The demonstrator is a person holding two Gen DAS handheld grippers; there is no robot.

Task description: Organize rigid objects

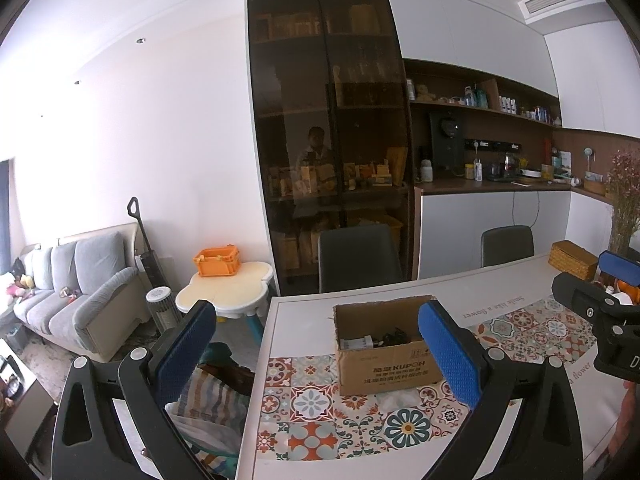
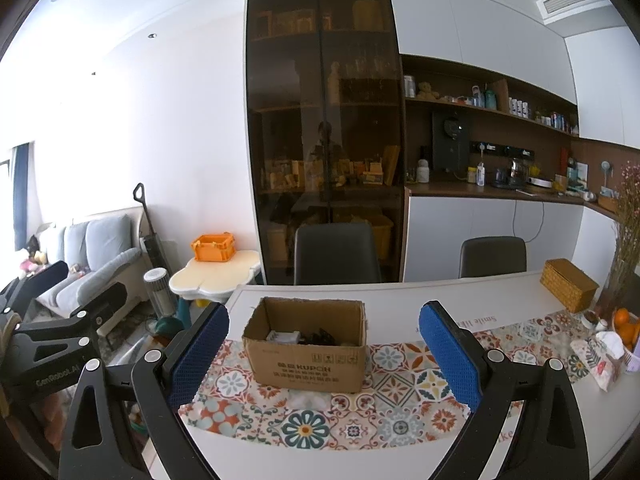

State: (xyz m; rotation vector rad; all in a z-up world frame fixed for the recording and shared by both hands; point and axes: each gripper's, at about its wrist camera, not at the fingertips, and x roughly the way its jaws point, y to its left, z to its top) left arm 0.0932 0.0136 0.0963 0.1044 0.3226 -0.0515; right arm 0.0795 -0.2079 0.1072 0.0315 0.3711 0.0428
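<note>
An open cardboard box [image 1: 386, 350] stands on the patterned runner of the white table [image 1: 400, 288]; it also shows in the right wrist view [image 2: 308, 346]. Inside lie a white ridged item [image 2: 283, 336] and dark tangled items [image 2: 320, 337]. My left gripper [image 1: 316, 356] is open and empty, held above the table's left end, with the box between its fingers in the view. My right gripper [image 2: 324, 356] is open and empty, facing the box from the near side. The right gripper shows at the right edge of the left view [image 1: 600, 304]; the left gripper shows at the left edge of the right view [image 2: 60, 320].
A woven box [image 2: 568, 284], dried flowers [image 2: 628, 240], oranges [image 2: 624, 322] and a printed pouch [image 2: 600, 362] sit at the table's right end. Two dark chairs [image 2: 336, 252] stand behind it. A small table with an orange crate [image 2: 212, 248] and a sofa [image 2: 92, 252] are left.
</note>
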